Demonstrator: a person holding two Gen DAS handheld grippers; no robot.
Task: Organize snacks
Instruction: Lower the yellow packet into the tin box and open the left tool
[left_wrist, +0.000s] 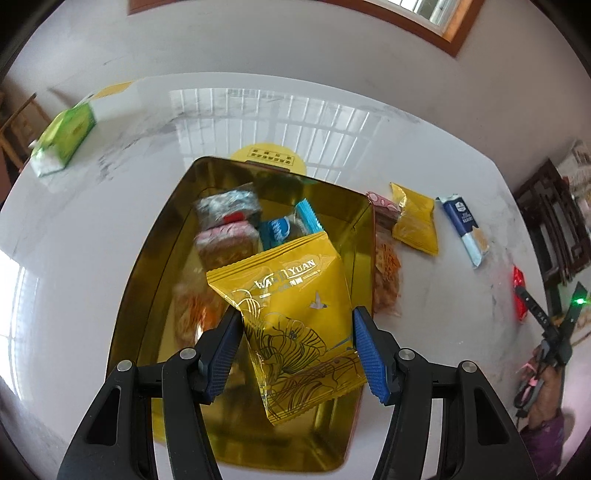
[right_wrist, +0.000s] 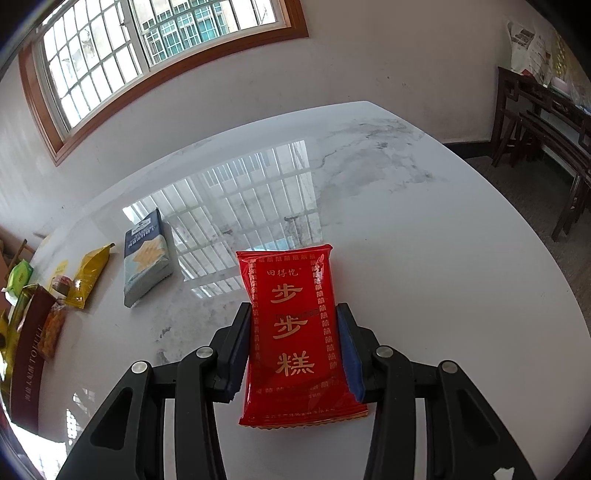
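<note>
In the left wrist view my left gripper (left_wrist: 295, 332) is shut on a yellow snack packet (left_wrist: 295, 314) and holds it over the open gold tin (left_wrist: 155, 258), which holds several wrapped snacks (left_wrist: 229, 229). In the right wrist view my right gripper (right_wrist: 295, 332) is shut on a red snack packet (right_wrist: 295, 332) just above the white marble table (right_wrist: 406, 240). The red packet and right gripper also show in the left wrist view (left_wrist: 519, 295) at the far right.
On the table right of the tin lie an orange snack bag (left_wrist: 388, 273), a second yellow packet (left_wrist: 415, 221) and a blue cracker pack (left_wrist: 465, 229). A green tissue pack (left_wrist: 66, 140) sits at the far left. Dark wooden furniture (right_wrist: 546, 122) stands beyond the table.
</note>
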